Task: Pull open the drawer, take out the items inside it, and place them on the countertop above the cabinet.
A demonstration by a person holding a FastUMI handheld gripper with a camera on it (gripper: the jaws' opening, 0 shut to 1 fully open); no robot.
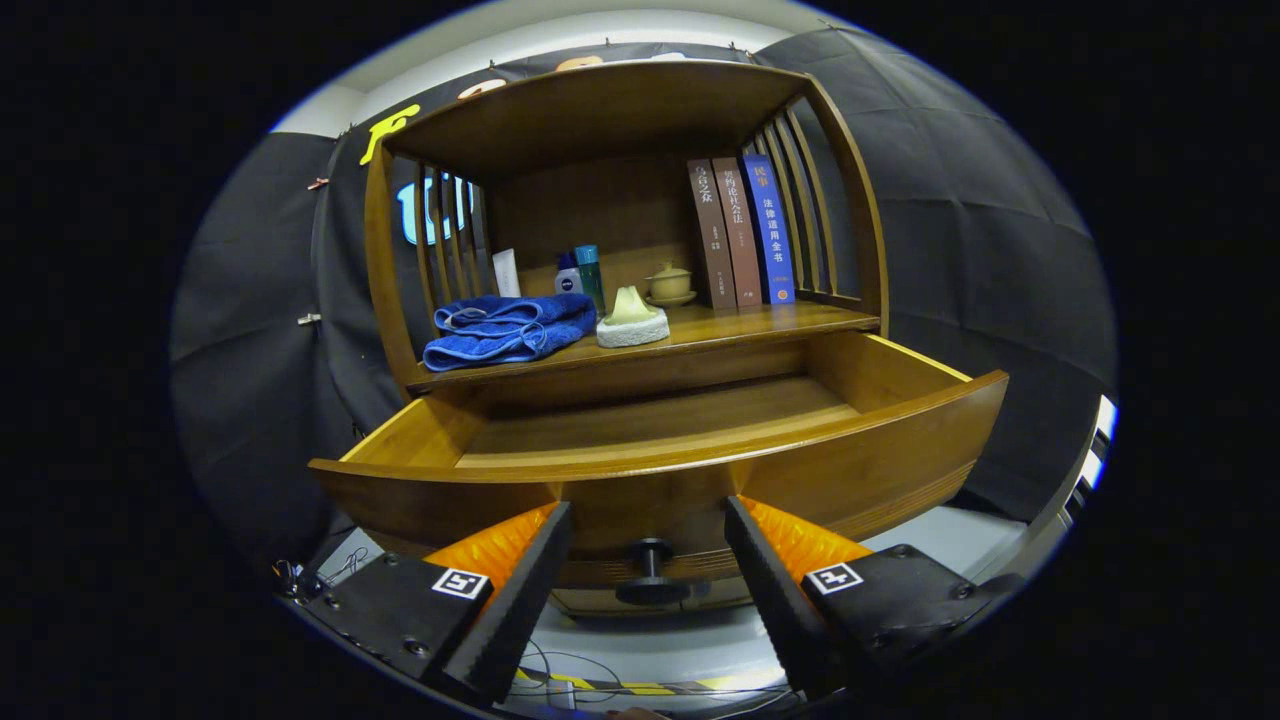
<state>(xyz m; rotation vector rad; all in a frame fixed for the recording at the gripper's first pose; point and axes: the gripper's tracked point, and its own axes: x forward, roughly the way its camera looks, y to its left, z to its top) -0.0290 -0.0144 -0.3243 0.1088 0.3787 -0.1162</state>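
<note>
Drawer (660, 470) of the wooden cabinet (620, 110) stands pulled well out, just ahead of the tongs (648, 575), its curved front panel nearest and its dark round knob (650, 575) sitting in the gap between the two fingers, touched by neither as far as can be seen. The tongs are spread wide apart and hold nothing. Over the front rim, the drawer's visible floor is bare wood, with side walls running back to the cabinet body; the part just behind the front panel is hidden. Above the drawer lies the bench (770, 322), a wooden top under a roofed shelf frame with slatted sides. On its left front a folded blue towel (508, 330) hangs slightly over the edge; just beside it, toward the middle, rests a small pale item on a white pad (632, 318). The front right stretch of the bench is bare wood. Farther back stand a white tube (506, 272), two small bottles (582, 272) and a lidded cup on a saucer (670, 284), with three upright books (742, 232) against the right slats.
</note>
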